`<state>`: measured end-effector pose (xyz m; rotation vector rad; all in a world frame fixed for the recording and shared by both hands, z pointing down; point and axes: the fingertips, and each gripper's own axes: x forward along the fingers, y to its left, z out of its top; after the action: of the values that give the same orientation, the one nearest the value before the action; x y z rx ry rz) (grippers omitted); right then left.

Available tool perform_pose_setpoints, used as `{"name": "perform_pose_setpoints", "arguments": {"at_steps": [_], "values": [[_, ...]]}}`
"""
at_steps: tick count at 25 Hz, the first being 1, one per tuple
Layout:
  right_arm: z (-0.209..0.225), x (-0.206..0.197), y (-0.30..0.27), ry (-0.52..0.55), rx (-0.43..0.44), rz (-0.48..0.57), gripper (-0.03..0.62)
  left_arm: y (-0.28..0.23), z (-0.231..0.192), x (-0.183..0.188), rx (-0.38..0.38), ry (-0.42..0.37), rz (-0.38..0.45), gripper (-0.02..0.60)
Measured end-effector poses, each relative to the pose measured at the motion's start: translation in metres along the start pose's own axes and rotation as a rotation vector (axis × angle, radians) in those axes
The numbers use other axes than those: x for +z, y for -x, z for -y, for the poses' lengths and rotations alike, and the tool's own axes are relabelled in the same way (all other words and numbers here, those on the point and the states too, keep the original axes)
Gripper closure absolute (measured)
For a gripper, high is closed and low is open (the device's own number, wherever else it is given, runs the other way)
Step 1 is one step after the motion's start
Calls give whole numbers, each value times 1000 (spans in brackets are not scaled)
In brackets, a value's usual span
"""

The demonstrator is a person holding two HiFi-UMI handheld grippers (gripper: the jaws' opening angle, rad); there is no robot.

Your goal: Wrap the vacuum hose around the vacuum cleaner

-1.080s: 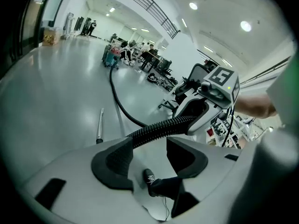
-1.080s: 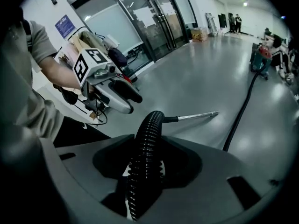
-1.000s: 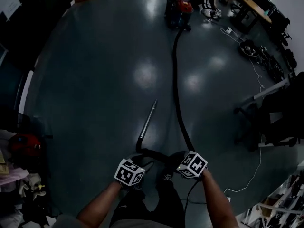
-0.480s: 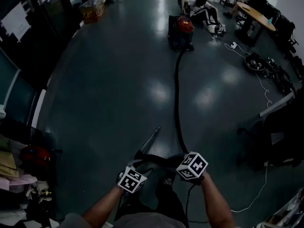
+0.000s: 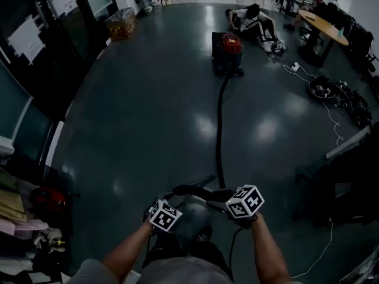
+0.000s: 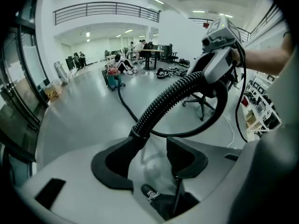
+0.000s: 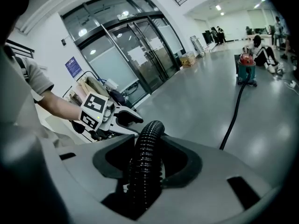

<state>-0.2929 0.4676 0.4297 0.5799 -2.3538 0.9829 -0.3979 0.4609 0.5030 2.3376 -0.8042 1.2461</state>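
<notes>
So, a big open hall is shown, with a railed gallery (image 6: pixel 107 8) up top. A glossy grey floor (image 5: pixel 148 111) is spread under everything, with lamp glare picked up on it. A row of glass doors (image 5: pixel 35 70) is lined up at 9 to 10 o'clock. A round wooden table (image 5: pixel 323 23) is parked at 2 o'clock, and a dark office chair (image 6: pixel 201 101) is set at about 3.

The red vacuum cleaner (image 5: pixel 228 51) is found well off at 12 to 1 o'clock, with a person (image 5: pixel 254 18) seated on the floor just behind it. From it the vacuum hose (image 5: pixel 219 129) is laid in an almost straight line back to 6 o'clock, where it's lifted off the floor.

A cardboard box (image 5: pixel 121 22) is left at 11, a tangle of cables (image 5: pixel 331 90) at 2, and a heap of clutter (image 5: pixel 35 218) at 8.

The ribbed part of the hose is clamped in the right gripper (image 7: pixel 148 146), jaws kept fairly wide around it. The left gripper (image 6: pixel 153 143) is closed, wider yet, on the hose's stiff end piece just past the cuff.
</notes>
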Motion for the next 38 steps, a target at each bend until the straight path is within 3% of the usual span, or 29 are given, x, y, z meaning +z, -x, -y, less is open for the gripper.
{"name": "perform_pose_setpoints", "arguments": {"at_steps": [7, 11, 19, 24, 28, 33, 37, 38], "values": [[40, 20, 27, -69, -74, 47, 416, -44, -10, 64, -57, -146, 38, 354], [47, 47, 43, -117, -107, 78, 418, -62, -22, 100, -122, -321, 62, 353], [60, 118, 66, -205, -198, 150, 419, -76, -28, 192, -355, -674, 156, 336], [74, 135, 84, -233, -298, 200, 424, -81, -23, 225, -488, -808, 159, 366], [82, 135, 108, -229, -373, 189, 428, -71, -16, 256, -514, -929, 183, 380], [94, 139, 134, -222, -456, 242, 427, -57, -8, 291, -517, -999, 222, 387], [102, 148, 167, -145, -553, 322, 422, -43, -1, 316, -494, -964, 229, 394], [103, 151, 175, -120, -584, 342, 396, -39, 0, 321, -491, -950, 226, 394]]}}
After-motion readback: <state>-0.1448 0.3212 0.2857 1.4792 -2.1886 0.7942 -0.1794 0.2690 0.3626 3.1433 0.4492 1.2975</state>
